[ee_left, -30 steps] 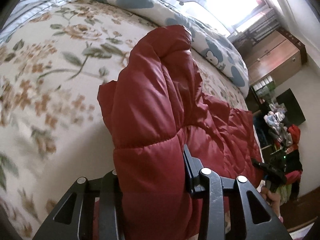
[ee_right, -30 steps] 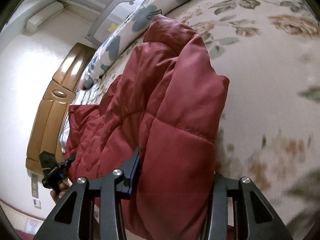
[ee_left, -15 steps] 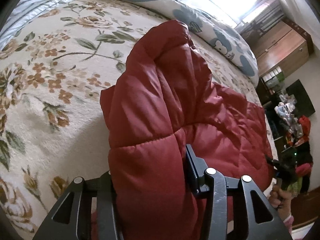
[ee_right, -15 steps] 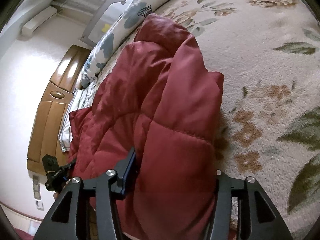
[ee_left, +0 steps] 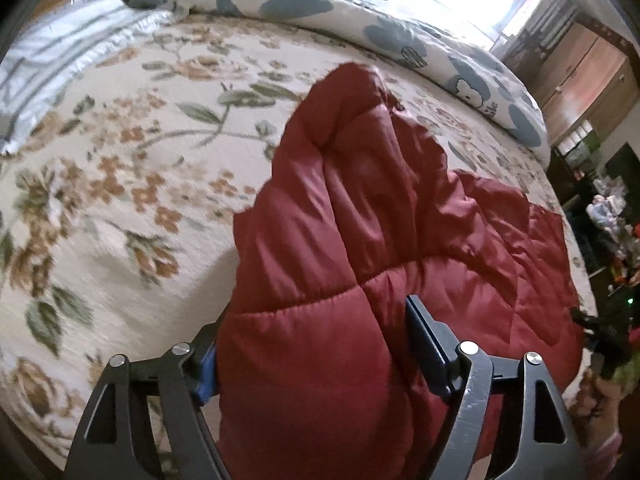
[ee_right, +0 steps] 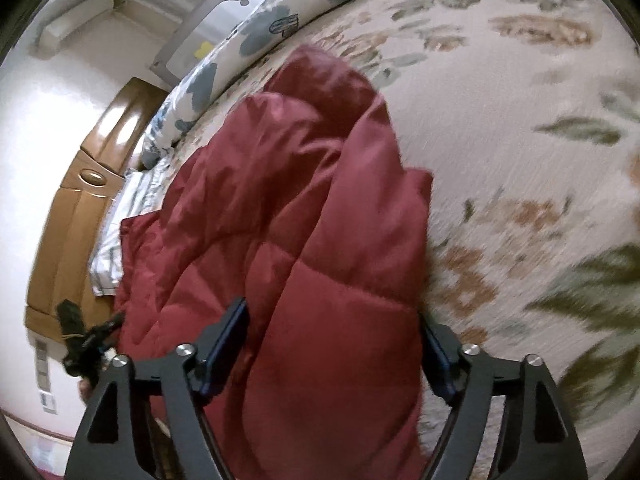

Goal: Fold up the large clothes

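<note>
A large red quilted puffer jacket (ee_left: 360,232) lies bunched on a floral bedspread (ee_left: 120,184). My left gripper (ee_left: 316,344) is shut on a thick padded edge of it, the fabric bulging between the fingers. In the right wrist view the same jacket (ee_right: 304,208) fills the centre, and my right gripper (ee_right: 336,344) is shut on another padded edge. Each gripper shows small in the other's view, at the far side of the jacket (ee_left: 600,328) (ee_right: 80,344).
A blue-and-white cartoon duvet (ee_left: 400,36) lies along the far side of the bed. A striped pillow (ee_left: 52,56) is at the left. A wooden headboard (ee_right: 76,200) and wooden cupboards (ee_left: 584,76) stand beyond the bed.
Both grippers have moved across the bed with the jacket edges still held; the bedspread is motion-blurred and more of the pillow and headboard show.
</note>
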